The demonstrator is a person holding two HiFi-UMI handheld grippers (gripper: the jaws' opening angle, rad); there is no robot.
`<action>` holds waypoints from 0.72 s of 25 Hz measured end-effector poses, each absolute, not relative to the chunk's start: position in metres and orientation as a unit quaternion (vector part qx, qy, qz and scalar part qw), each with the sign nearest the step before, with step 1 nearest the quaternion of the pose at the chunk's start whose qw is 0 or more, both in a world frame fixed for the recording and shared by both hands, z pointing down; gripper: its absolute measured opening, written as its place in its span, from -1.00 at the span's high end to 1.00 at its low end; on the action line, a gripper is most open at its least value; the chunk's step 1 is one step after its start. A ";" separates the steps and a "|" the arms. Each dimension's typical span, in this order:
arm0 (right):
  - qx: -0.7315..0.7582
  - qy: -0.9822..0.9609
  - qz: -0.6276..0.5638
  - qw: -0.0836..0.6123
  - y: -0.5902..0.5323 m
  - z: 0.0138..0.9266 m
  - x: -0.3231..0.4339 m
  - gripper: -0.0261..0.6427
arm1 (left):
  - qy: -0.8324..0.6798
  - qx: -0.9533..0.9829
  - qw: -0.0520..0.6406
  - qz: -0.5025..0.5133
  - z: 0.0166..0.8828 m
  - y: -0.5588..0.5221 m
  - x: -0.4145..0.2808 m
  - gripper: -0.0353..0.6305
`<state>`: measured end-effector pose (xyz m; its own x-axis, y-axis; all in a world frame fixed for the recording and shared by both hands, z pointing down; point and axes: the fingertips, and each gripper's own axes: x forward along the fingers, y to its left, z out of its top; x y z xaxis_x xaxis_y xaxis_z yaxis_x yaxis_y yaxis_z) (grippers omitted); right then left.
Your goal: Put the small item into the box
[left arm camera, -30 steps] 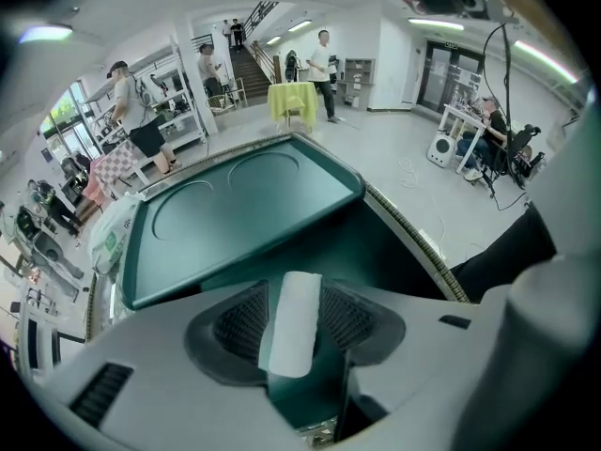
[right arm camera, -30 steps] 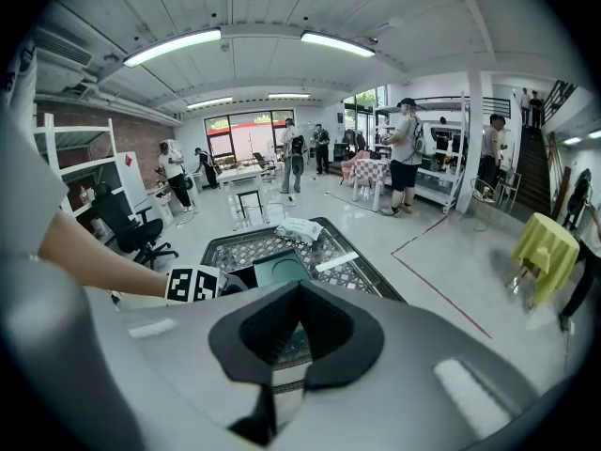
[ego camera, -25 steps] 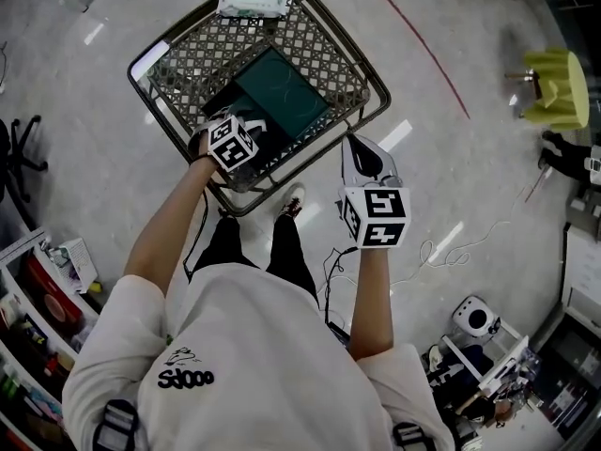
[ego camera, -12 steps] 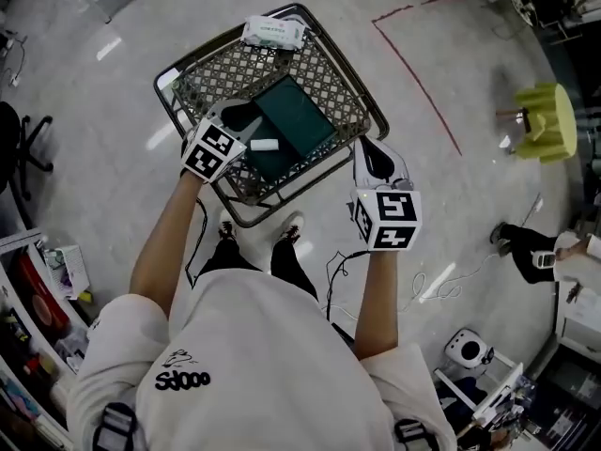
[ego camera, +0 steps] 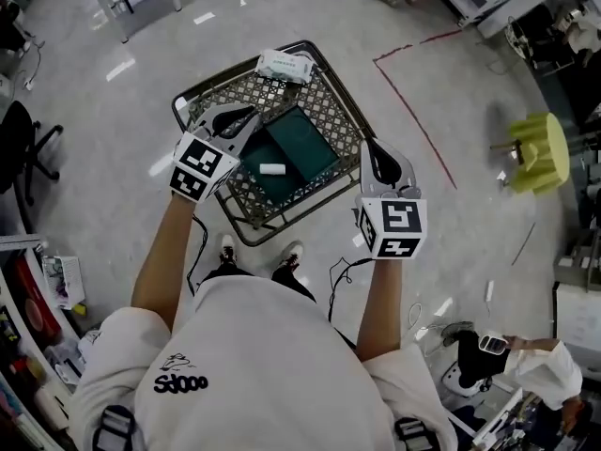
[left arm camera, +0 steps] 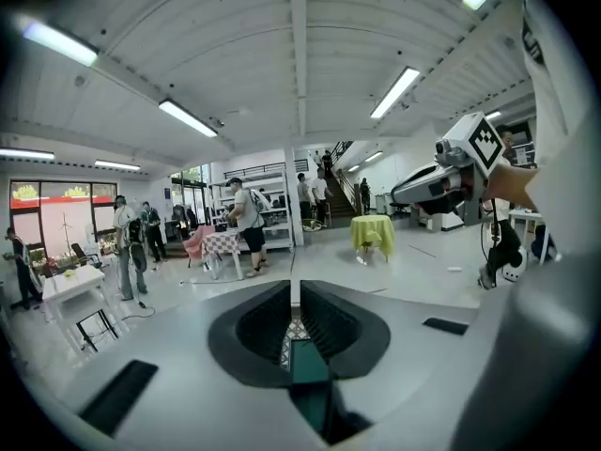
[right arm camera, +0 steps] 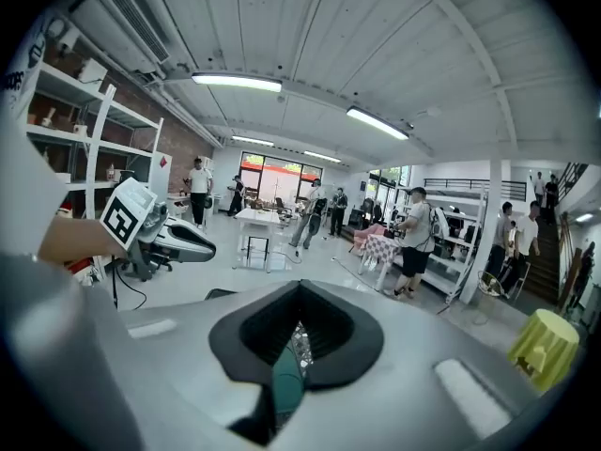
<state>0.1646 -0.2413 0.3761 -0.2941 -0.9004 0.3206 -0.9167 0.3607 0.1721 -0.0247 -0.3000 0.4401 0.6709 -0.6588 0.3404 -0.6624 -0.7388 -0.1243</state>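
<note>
Pale polished floor (ego camera: pixel 113 195) of a wide hall lies below, with people standing far off in both gripper views. The left claw (left arm camera: pixel 295 294) has its jaws a thin slit apart with nothing between them; through the slit show a bit of mesh and the green of the box (left arm camera: pixel 308 360). From the head view this left claw (ego camera: pixel 235 118) hangs over the near left corner of a wire cart (ego camera: pixel 272 228). The right claw (right arm camera: pixel 299 322) has its jaws pressed together and empty, and in the head view it (ego camera: pixel 379 153) is held just outside the cart's right rim. Inside the cart lies the dark green box (ego camera: pixel 305 134), and the small item (ego camera: pixel 272 169), white and oblong, rests on the box near its front edge, apart from both claws. A white packet (ego camera: pixel 285 65) sits on the cart's far rim.
</note>
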 end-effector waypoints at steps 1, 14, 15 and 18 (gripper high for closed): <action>0.564 -0.805 0.013 0.183 -0.242 0.371 0.162 0.89 | -0.366 0.913 -0.002 0.179 0.431 -0.300 -0.028 0.80; 0.555 -0.816 -0.047 0.155 -0.245 0.319 0.147 0.89 | -0.383 0.911 -0.074 0.135 0.344 -0.285 -0.038 0.88; 0.554 -0.817 -0.051 0.154 -0.246 0.316 0.146 0.89 | -0.384 0.911 -0.079 0.130 0.338 -0.284 -0.038 0.88; 0.549 -0.820 -0.058 0.153 -0.248 0.310 0.143 0.89 | -0.387 0.910 -0.092 0.117 0.323 -0.283 -0.039 0.88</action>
<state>0.1429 -0.2481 0.3101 -0.3502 -0.9176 0.1878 -0.8824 0.3905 0.2625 -0.0391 -0.2827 0.3231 0.6737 -0.7254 0.1412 -0.6824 -0.6839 -0.2582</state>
